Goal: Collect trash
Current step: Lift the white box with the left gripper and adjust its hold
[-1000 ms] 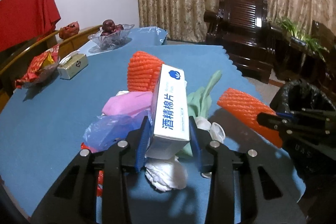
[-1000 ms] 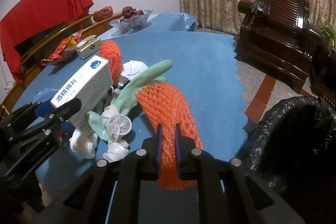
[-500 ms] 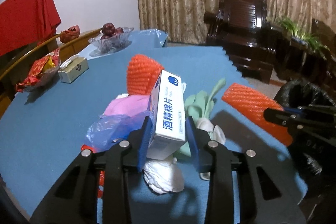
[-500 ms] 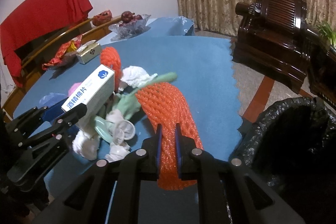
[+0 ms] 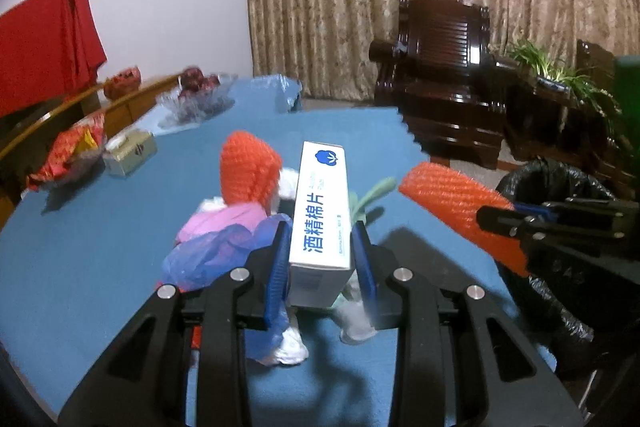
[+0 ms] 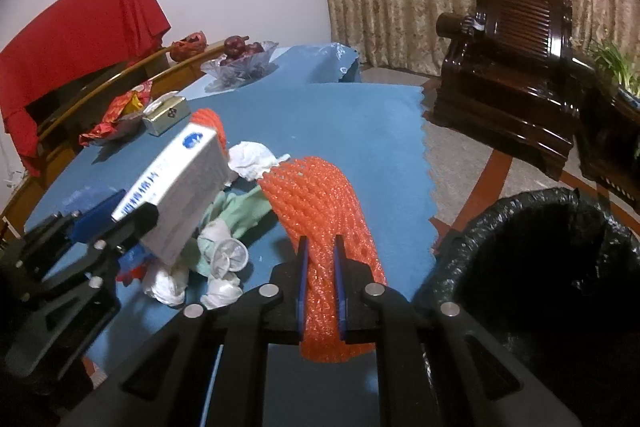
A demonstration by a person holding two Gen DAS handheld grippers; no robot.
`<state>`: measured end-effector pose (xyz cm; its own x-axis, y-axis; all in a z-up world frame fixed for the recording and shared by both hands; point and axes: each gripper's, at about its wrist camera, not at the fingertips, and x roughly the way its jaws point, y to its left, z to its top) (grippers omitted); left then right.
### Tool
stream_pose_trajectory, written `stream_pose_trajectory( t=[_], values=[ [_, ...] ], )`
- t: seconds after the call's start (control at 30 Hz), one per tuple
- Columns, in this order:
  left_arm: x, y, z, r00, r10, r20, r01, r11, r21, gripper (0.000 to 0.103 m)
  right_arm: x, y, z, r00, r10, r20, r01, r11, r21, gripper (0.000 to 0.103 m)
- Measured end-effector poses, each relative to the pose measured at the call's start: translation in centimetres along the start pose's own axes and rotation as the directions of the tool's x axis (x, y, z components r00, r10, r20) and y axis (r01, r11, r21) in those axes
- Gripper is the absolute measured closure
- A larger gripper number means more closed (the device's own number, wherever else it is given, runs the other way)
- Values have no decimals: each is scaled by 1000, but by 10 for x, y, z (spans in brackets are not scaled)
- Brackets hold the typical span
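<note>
My left gripper (image 5: 320,227) is shut on a white box with blue print (image 5: 320,195), held above a trash pile on the blue table (image 5: 100,227). The pile holds a second orange foam net (image 5: 250,167), a pink bag (image 5: 224,223), a blue bag (image 5: 216,255), a green glove (image 6: 240,211) and white tissue (image 6: 252,155). My right gripper (image 6: 320,243) is shut on a long orange foam net (image 6: 320,195), just left of a bin lined with a black bag (image 6: 540,247). In the right wrist view the left gripper (image 6: 128,211) and the box (image 6: 184,187) show at the left.
A gold tissue box (image 5: 130,151), red snack wrappers (image 5: 72,151) and a glass fruit bowl (image 5: 196,99) stand at the table's far left. A dark wooden armchair (image 5: 444,67) and plants stand beyond the table, a red cloth (image 6: 80,27) hangs on a chair.
The left jaws have narrowed onto the box and lifted it a little off the pile. The right gripper has risen slightly with the orange net.
</note>
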<state>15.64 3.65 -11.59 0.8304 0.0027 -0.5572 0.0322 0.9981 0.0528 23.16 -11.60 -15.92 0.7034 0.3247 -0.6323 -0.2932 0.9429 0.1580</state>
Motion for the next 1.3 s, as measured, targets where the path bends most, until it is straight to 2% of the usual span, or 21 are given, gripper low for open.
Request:
stream_pose_trajectory(
  t=[0.13, 0.27, 0.37, 0.7, 0.77, 1.0, 1.17, 1.3],
  values=[
    [3, 1, -2, 1000, 16, -3, -16, 1000, -2, 65, 3, -1, -1, 1000, -2, -8, 2, 1000, 0, 92],
    [3, 1, 0, 1000, 18, 1, -18, 1000, -6, 44, 4, -3, -1, 1000, -1, -12, 1, 1000, 2, 92],
    [-2, 4, 2, 1000, 24, 9, -24, 1000, -13, 40, 5, -3, -2, 1000, 1, -18, -1, 1000, 2, 92],
    [-24, 11, 4, 1000, 19, 11, -18, 999, -37, 41, 8, -3, 0, 1000, 3, -23, -3, 1000, 0, 92],
    [-27, 10, 3, 1000, 10, -3, -10, 999, -39, 46, 8, -3, 0, 1000, 3, -22, -3, 1000, -1, 92],
    [-31, -2, -8, 998, -46, -44, 45, 998, -38, 50, 5, -4, 0, 1000, -5, -14, 5, 1000, 5, 92],
    [-14, 0, -20, 992, -28, -127, 20, 998, -63, 54, 7, -4, -3, 1000, -2, -20, 2, 1000, 7, 92],
    [-7, 2, -22, 990, -2, -138, -7, 998, -68, 54, 9, -6, -3, 1000, 1, -25, -1, 1000, 11, 92]
  ],
)
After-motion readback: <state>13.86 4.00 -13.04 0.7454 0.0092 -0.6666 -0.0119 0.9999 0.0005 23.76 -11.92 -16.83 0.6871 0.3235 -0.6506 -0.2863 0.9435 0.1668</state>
